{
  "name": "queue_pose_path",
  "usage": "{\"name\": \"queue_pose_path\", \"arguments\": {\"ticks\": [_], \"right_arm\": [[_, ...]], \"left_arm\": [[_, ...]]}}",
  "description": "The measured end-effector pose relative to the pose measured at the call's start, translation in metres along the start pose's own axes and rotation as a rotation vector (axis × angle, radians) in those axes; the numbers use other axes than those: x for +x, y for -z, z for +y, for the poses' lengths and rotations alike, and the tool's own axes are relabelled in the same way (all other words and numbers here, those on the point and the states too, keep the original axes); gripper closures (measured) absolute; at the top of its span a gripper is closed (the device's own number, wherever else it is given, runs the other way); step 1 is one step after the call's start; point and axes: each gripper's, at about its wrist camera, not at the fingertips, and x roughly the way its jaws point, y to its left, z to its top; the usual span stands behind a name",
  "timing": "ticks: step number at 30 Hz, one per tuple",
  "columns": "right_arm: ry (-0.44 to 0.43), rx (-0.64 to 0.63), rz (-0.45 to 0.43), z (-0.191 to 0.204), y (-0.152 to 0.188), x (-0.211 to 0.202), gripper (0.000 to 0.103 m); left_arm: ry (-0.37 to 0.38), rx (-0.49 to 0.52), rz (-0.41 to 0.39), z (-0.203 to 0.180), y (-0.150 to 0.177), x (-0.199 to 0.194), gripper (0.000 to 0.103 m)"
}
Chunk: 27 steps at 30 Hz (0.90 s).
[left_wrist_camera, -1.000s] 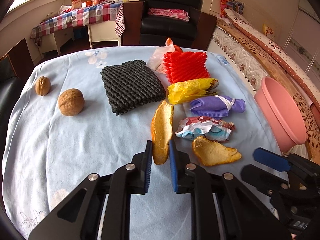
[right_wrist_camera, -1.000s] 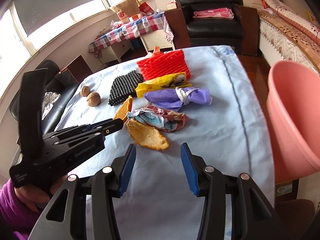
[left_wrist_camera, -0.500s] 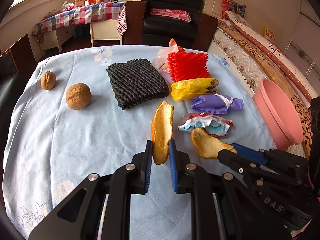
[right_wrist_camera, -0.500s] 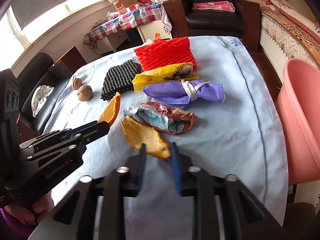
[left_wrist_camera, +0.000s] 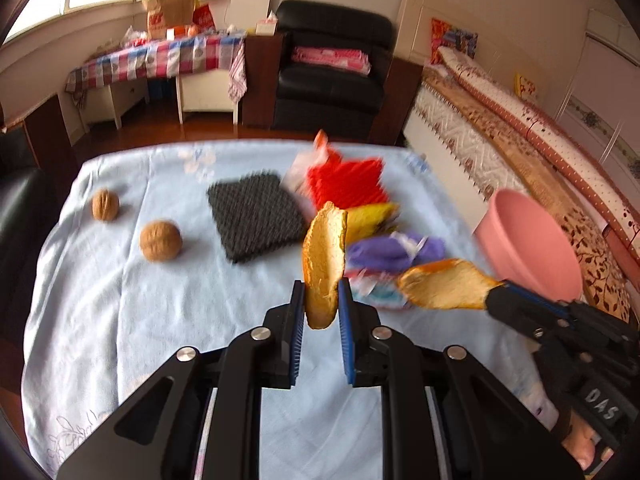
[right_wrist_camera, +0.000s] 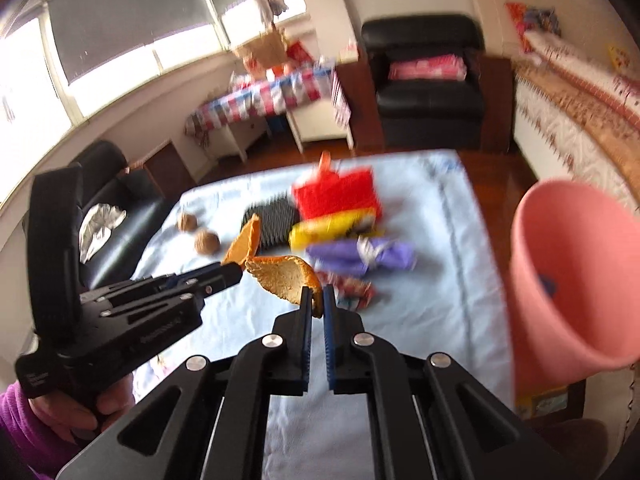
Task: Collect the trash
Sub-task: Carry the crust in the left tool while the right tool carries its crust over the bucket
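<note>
Trash lies spread over the far half of the table point(left_wrist_camera: 120, 320), which wears a pale blue cloth, and two pieces of it are off the cloth in our tongs; we go from the biggest thing down. Off the table's right edge stands the pink bin point(right_wrist_camera: 568, 280), its mouth turned towards us. On the cloth, at the far end, lies the red foam net point(left_wrist_camera: 344, 184), and beside it to the left the black foam net point(left_wrist_camera: 256, 216); in front of the red one sit the yellow wrapper point(left_wrist_camera: 372, 216), then the purple wrapper point(left_wrist_camera: 392, 252), then a crumpled printed wrapper point(right_wrist_camera: 352, 292) nearest us, all blurred. Our left gripper point(left_wrist_camera: 322, 312) is clamped on the long orange peel point(left_wrist_camera: 324, 256), which stands upright between the blue pads, clear of the cloth; our right gripper point(right_wrist_camera: 317, 308) is pinched tight on the curled orange peel point(right_wrist_camera: 288, 276), holding it by one edge, also lifted; in the right wrist view the two peels hang just beside each other, the left tool's tip near the curled one. Well apart on the left of the cloth rest the two walnuts point(left_wrist_camera: 160, 240), the smaller-looking one farther back. A hand with a purple sleeve point(right_wrist_camera: 16, 412) grips the left tool.
</note>
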Motion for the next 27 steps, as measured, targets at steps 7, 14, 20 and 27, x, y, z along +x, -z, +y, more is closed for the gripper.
{"name": "queue_pose_path", "arguments": {"ticks": [7, 14, 20, 27], "right_arm": [[0.068, 0.031, -0.147, -0.018, -0.02, -0.048, 0.098], [0.135, 0.107, -0.219, -0.05, -0.023, -0.08, 0.098], [0.189, 0.155, -0.27, -0.076, -0.023, -0.108, 0.098], [0.236, 0.199, -0.294, -0.103, -0.018, -0.125, 0.098]], "left_arm": [[0.002, 0.067, -0.124, -0.035, -0.025, -0.022, 0.087], [0.048, 0.131, -0.168, -0.076, -0.039, -0.029, 0.087], [0.097, 0.178, -0.189, -0.109, -0.047, -0.029, 0.087], [0.143, 0.23, -0.186, -0.142, -0.049, -0.021, 0.087]]}}
